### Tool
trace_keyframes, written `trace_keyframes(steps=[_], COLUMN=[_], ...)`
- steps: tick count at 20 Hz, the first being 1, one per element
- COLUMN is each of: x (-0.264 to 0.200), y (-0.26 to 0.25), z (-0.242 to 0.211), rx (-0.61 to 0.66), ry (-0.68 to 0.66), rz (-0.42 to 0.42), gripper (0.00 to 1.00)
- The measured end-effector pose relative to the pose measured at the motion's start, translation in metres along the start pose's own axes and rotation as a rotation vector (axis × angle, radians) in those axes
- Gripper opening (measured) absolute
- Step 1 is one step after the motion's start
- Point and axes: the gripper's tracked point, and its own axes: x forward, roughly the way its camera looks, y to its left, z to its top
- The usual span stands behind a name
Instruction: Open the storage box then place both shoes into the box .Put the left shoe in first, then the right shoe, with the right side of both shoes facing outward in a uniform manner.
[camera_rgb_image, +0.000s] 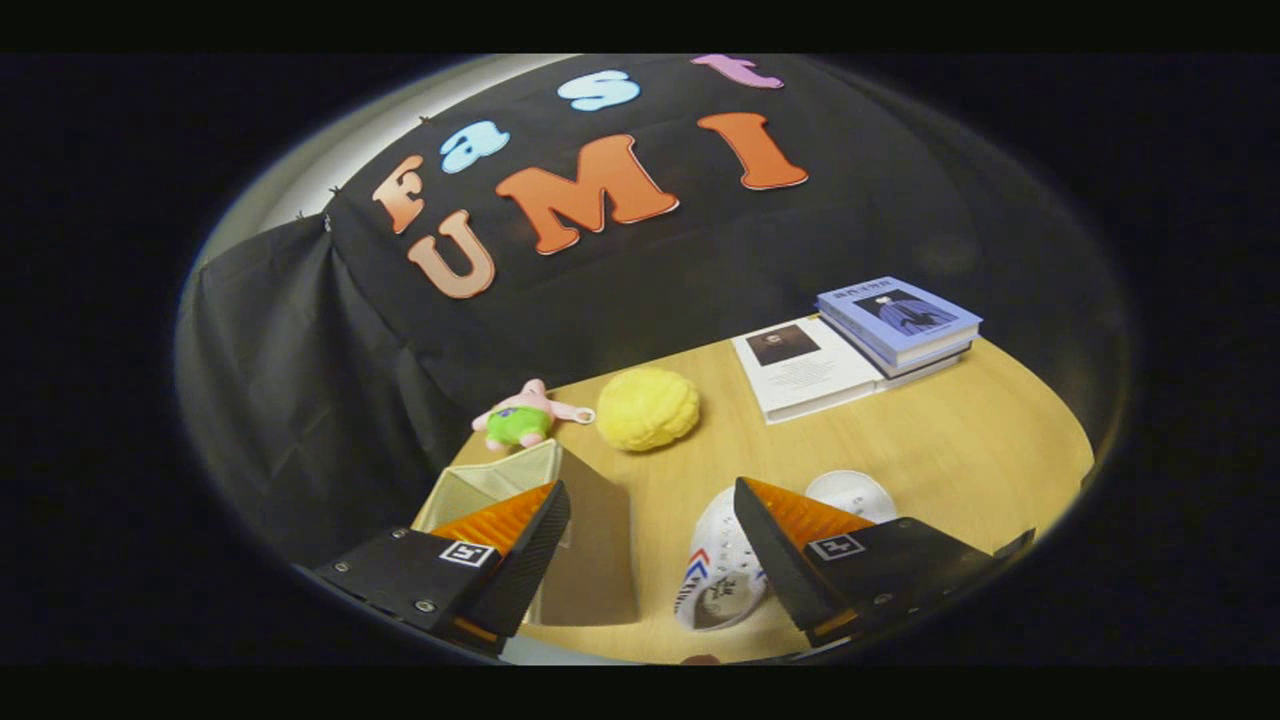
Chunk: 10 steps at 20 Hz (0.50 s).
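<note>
Fingers of the gripper (650, 560) stand wide apart and hold nothing, hanging above the wooden table (950, 450). Under the one finger lies the storage box (585, 560), a beige cloth box; looks folded or half collapsed, with a pale lining showing at its top edge, so cannot say for sure whether already open. Beside and partly under the other finger lies a white shoe (725, 575) with red and blue stripes on its side; just beyond that finger peeks a second white shoe (850, 492), mostly hidden. Cannot tell from here which one is the left shoe.

Judging by this, seems to be at the very start: opening the box comes first, and no shoe is inside yet.

To do the step well: better to lower toward the box rim, take only one wall of cloth between the fingers, close firmly, then lift and pull outward slowly so the soft sides unfold and stay standing. Should avoid pushing the box against the nearby shoe. Should also check the opening faces up and is wide enough before going for a shoe.

Farther away, well apart from the work, rest a yellow sponge (648, 408), a small pink plush toy (525, 415) and some books (860, 350); no need to touch these.
</note>
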Motion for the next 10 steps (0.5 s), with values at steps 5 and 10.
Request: trace_keyframes(steps=[5, 10], x=[0.005, 0.017], y=[-0.042, -0.064], z=[-0.044, -0.093], rx=[-0.108, -0.127], ry=[0.053, 0.169], rz=[-0.134, -0.195], gripper=[0.99, 0.88])
